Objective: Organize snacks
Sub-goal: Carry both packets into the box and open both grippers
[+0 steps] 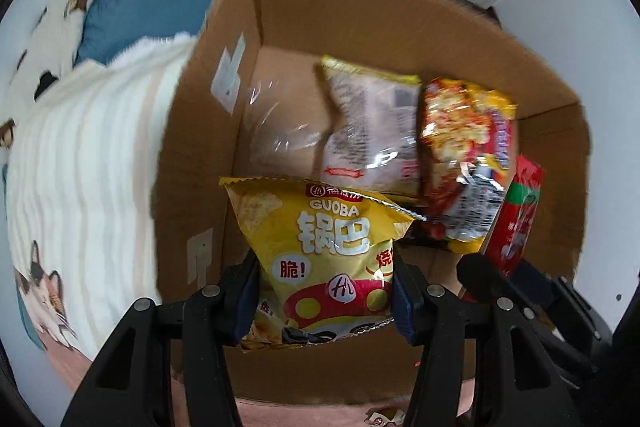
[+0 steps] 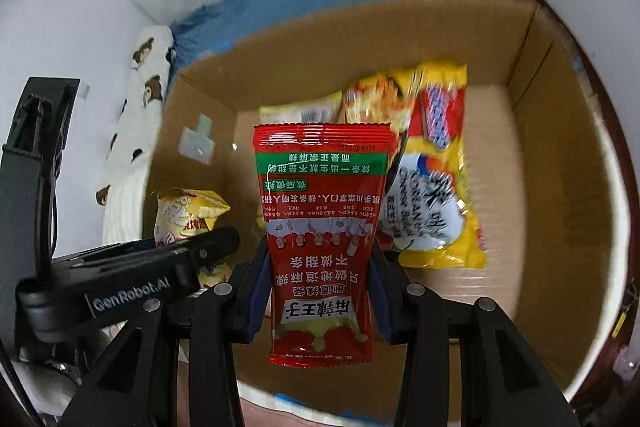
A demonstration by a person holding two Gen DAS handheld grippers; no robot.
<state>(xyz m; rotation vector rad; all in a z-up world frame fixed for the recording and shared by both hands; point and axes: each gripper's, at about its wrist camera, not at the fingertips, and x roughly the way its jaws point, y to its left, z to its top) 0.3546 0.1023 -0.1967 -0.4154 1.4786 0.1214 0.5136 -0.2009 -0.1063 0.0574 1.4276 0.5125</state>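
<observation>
Item 1: my left fingers [image 1: 326, 301] clench a yellow crinkly rice-crust bag [image 1: 320, 259]. Item 2: my right fingers [image 2: 320, 291] clench a red foil snack pouch [image 2: 322, 239]. Both hang over the brown cardboard box [image 2: 560, 187], likely for dropping beside 2 noodle packets [image 2: 432, 179] at 1 o'clock.

A yellow crisp bag [image 1: 320, 259] and a red snack packet [image 2: 322, 247] hang upright over an open cardboard box [image 2: 560, 187] holding two noodle packets [image 2: 432, 179].

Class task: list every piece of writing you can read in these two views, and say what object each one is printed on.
"GUOBA", "锅巴", "脆!": yellow crinkled snack bag in the left tongs.
"麻辣王子", upside down: red and green foil snack packet in the right tongs.
"GenRobot.AI": black left gripper body.
Noodle packets in the cardboard box: too blurred.
</observation>
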